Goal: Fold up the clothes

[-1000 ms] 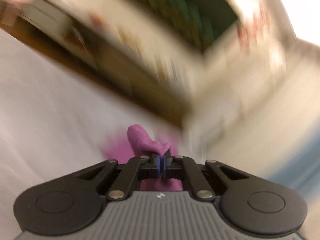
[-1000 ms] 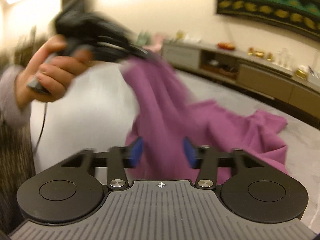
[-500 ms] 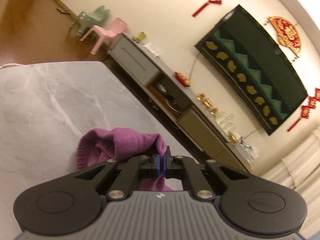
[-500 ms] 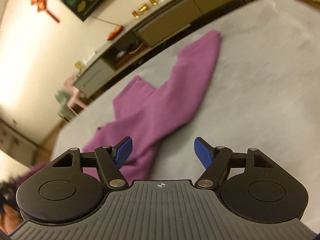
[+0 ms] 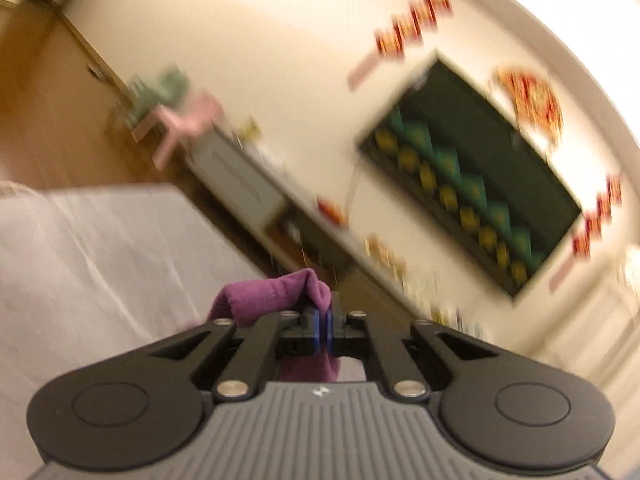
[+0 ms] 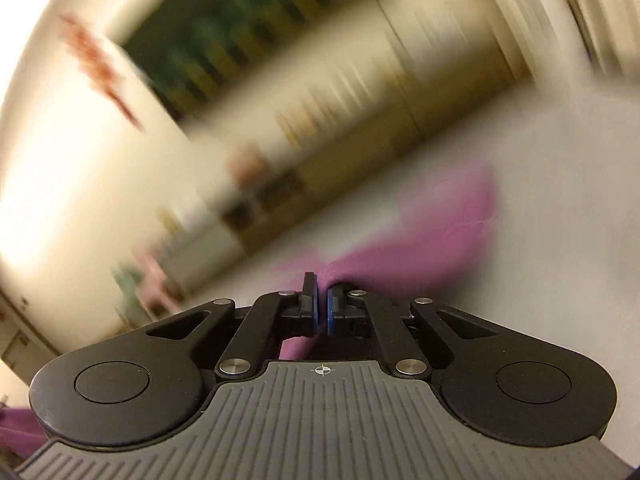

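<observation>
Purple garment (image 5: 276,294): soft knit cloth, ribbed at folded edge, matt. Table (image 5: 92,248): pale, stone-like, faint veining, smooth. Left gripper (image 5: 323,326): matt black plastic arms, bright metal rivets, ribbed grey housing. Floor (image 5: 44,112): warm brown wood, slight sheen

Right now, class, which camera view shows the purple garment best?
The left wrist view: the purple garment is fairly sharp, a knitted edge bunched at the shut fingers. The right wrist view shows more cloth spread on the table, but badly smeared by motion.

No text can be read: the red wall hangings (image 5: 416,20) (possibly lettered) are blurred past reading in both views.
</observation>
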Available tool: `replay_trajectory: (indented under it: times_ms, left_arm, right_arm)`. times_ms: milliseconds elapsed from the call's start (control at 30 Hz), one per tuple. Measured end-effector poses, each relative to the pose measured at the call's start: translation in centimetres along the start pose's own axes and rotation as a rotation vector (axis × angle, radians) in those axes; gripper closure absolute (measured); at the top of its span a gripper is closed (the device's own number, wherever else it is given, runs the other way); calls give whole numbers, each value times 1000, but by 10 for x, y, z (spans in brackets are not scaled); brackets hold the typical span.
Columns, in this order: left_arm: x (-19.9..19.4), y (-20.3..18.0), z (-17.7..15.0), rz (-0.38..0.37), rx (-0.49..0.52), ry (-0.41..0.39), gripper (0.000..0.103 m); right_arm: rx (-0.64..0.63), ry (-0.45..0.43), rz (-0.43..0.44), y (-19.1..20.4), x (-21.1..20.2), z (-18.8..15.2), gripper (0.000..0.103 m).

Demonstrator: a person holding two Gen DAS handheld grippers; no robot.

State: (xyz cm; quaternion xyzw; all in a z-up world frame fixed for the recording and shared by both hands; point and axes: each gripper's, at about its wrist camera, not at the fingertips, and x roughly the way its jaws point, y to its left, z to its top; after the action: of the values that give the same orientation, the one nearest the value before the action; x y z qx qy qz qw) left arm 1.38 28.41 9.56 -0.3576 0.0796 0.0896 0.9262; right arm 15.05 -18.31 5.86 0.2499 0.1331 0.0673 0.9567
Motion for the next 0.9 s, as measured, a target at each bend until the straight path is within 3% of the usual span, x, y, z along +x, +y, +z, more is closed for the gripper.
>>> replay_trajectory:
  times_ms: [67,133,167,267,300,333,367,400,433,500,567,633,667,700,767,833,867,900]
  left_arm:
    - [0,2,2,34,-35,-34,100]
    - [13,3,-1,71,-54,-12,100]
    - [21,1,-4,96,-51,2,100]
    - [38,-7,-10,160,3,16,100]
    - [41,-9,-10,169,18,12,100]
    - [41,-11,-8,170,26,7,100]
    - [41,-11,-6,164,29,3,100]
    - [40,-12,-4,149,28,3,100]
    - [40,-13,-3,132,28,4,100]
    - [41,-16,-3,117,40,9,100]
    - [41,-19,-4,111,51,14,100]
    - [40,-20,-5,112,48,14,100]
    - [38,-20,-5,108,44,13,100]
    - [37,-20,-6,108,41,11,100]
    - [34,-17,-6,108,43,12,100]
    - [32,-16,-7,118,58,10,100]
    - [30,-16,-7,125,65,9,100]
    - [29,-15,-6,127,65,8,100]
  right_arm:
    - [-158,-86,38,35,-8,32,102]
    - [-231,-47,27,54,24,45,102]
    - [-252,33,27,57,52,43,100]
    - [-304,378,-30,52,138,13,70]
    - [-313,422,-77,48,146,3,70]
    - [-302,400,-98,44,136,-4,69]
    - [-275,373,-86,37,120,-10,53]
    - [-252,365,-72,30,103,-18,30]
    - [-235,358,-69,21,82,-27,24]
    - [-225,363,-122,3,50,-51,23]
    - [-266,485,-188,1,43,-66,33]
    - [-295,451,-185,8,20,-74,23]
    - [-332,446,-160,12,10,-80,11]
    - [-379,465,-134,15,4,-87,9]
    - [-466,553,-104,20,11,-100,17]
    - [-509,627,-122,18,20,-109,49]
    - [-522,657,-126,14,26,-108,87]
    - [-535,664,-127,12,29,-103,94]
